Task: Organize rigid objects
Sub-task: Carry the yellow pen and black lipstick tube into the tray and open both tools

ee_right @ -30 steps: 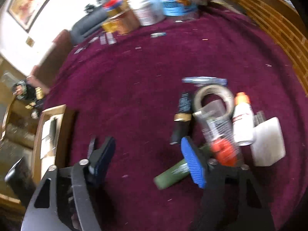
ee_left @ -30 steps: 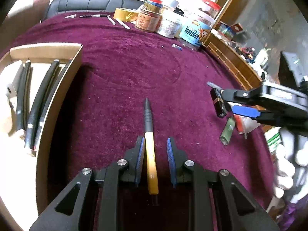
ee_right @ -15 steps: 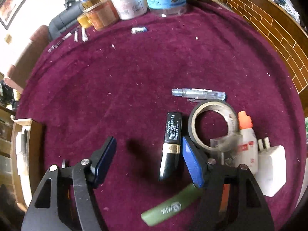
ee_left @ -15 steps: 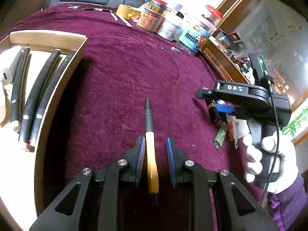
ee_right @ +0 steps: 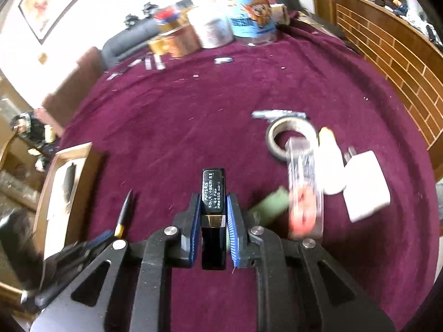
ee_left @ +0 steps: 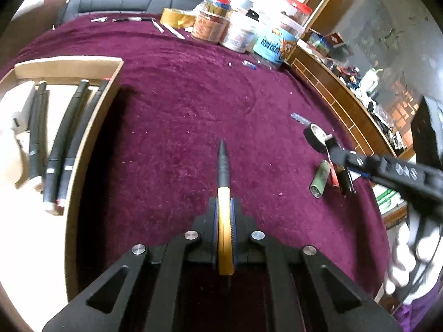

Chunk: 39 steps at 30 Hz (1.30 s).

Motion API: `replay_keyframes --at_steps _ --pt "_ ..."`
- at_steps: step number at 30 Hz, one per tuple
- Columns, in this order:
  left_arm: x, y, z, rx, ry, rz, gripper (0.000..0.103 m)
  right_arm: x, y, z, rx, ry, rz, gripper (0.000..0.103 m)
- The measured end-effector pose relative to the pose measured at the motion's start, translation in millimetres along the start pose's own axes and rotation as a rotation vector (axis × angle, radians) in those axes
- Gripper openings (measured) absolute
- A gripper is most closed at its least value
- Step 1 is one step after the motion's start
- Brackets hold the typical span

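Left gripper (ee_left: 224, 207) clamped on one yellow-and-black pen (ee_left: 223, 174), tip forward above maroon cloth (ee_left: 180, 127). Right gripper (ee_right: 213, 210) clamped on one black rectangular tube (ee_right: 213, 191). Four dark pens (ee_left: 69, 135), possibly more, in one tray (ee_left: 91, 127). One tape roll (ee_right: 290, 138).

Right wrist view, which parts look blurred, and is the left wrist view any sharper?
Right wrist view: the black tube between the jaws is crisp, but the tape roll, green tube and far jars are motion-smeared. Left wrist view: mostly sharp, the pen clear; only the right gripper and gloved hand at the edge blur.
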<state>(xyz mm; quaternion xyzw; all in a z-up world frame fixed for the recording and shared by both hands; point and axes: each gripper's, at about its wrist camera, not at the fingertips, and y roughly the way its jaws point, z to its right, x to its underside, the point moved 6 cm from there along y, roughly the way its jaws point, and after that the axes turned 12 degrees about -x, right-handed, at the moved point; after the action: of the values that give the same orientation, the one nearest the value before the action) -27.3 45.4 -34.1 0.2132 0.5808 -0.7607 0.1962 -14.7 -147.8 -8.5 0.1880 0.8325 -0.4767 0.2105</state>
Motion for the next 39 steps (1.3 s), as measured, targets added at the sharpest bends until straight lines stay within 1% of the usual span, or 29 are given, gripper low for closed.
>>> replay_keyframes --at_steps 4,7,9,12,13,15,17,18,19,21,23,27,28,30,32,33,34,35,38,39 --pt "-1.4 -22.6 -2.3 0.05 -0.038 0.037 0.005 13.7 -11.4 -10.5 -0.085 0.017 0.01 0.015" --pt "-2.8 -51.8 -11.6 0.079 -0.055 0.079 0.005 16.3 -11.0 -23.7 -0.142 0.017 0.005 0.015" --pt "-4.2 -70.6 -29.9 0.093 -0.091 0.095 0.005 19.2 -12.3 -34.7 -0.175 0.005 0.003 0.015" --pt "-8.0 -88.8 -73.1 0.071 -0.177 0.103 0.005 24.2 -6.4 -60.3 -0.229 -0.029 -0.015 0.015" --pt "-9.8 -93.3 -87.7 0.054 -0.201 0.108 0.005 24.8 -1.6 -69.9 -0.251 -0.037 -0.029 0.015" --pt "-13.3 -100.7 -123.4 -0.025 -0.236 0.126 0.005 25.4 9.5 -94.2 -0.285 -0.067 -0.055 0.015" --pt "-16.0 -101.4 -154.6 -0.095 -0.263 0.109 0.005 27.3 19.5 -117.0 -0.303 -0.102 -0.076 0.015" --pt "-17.3 -100.1 -164.6 -0.117 -0.265 0.1 0.005 29.1 24.3 -127.8 -0.316 -0.117 -0.087 0.015" --pt "-19.8 -96.9 -178.3 -0.161 -0.268 0.092 0.005 31.4 29.6 -139.5 -0.332 -0.133 -0.1 0.015" --pt "-23.6 -87.2 -194.9 -0.215 -0.269 0.062 0.005 36.3 41.9 -159.8 -0.356 -0.154 -0.13 0.015" --pt "-30.0 -72.3 -208.4 -0.246 -0.285 0.025 0.005 40.9 55.0 -178.1 -0.373 -0.171 -0.161 0.016" --pt "-39.2 -42.7 -221.2 -0.31 -0.287 -0.043 0.005 52.4 81.1 -213.4 -0.381 -0.221 -0.217 0.016" --pt "-41.5 -34.8 -222.9 -0.306 -0.297 -0.071 0.005 55.3 84.3 -217.8 -0.383 -0.226 -0.226 0.016" --pt "-38.8 -32.1 -227.6 -0.3 -0.313 -0.1 0.006 61.3 95.4 -231.1 -0.387 -0.241 -0.25 0.016" --pt "-41.4 -30.6 -230.5 -0.318 -0.308 -0.1 0.013 64.8 104.2 -238.6 -0.39 -0.248 -0.27 0.016" --pt "-41.9 -31.6 -232.6 -0.317 -0.32 -0.093 0.026 65.0 106.8 -240.4 -0.391 -0.25 -0.277 0.016" --pt "-41.7 -33.8 -234.8 -0.293 -0.34 -0.085 0.036 66.9 111.9 -243.9 -0.392 -0.251 -0.288 0.016" --pt "-40.4 -40.4 -234.6 -0.243 -0.367 -0.068 0.037 68.5 117.9 -246.9 -0.392 -0.251 -0.301 0.016" --pt "-32.7 -64.0 -236.1 -0.179 -0.411 -0.022 0.038 73.5 136.4 -255.0 -0.389 -0.25 -0.341 0.016" --pt "-28.9 -74.2 -235.5 -0.162 -0.421 0.003 0.04 75.3 144.6 -257.9 -0.383 -0.25 -0.358 0.016"
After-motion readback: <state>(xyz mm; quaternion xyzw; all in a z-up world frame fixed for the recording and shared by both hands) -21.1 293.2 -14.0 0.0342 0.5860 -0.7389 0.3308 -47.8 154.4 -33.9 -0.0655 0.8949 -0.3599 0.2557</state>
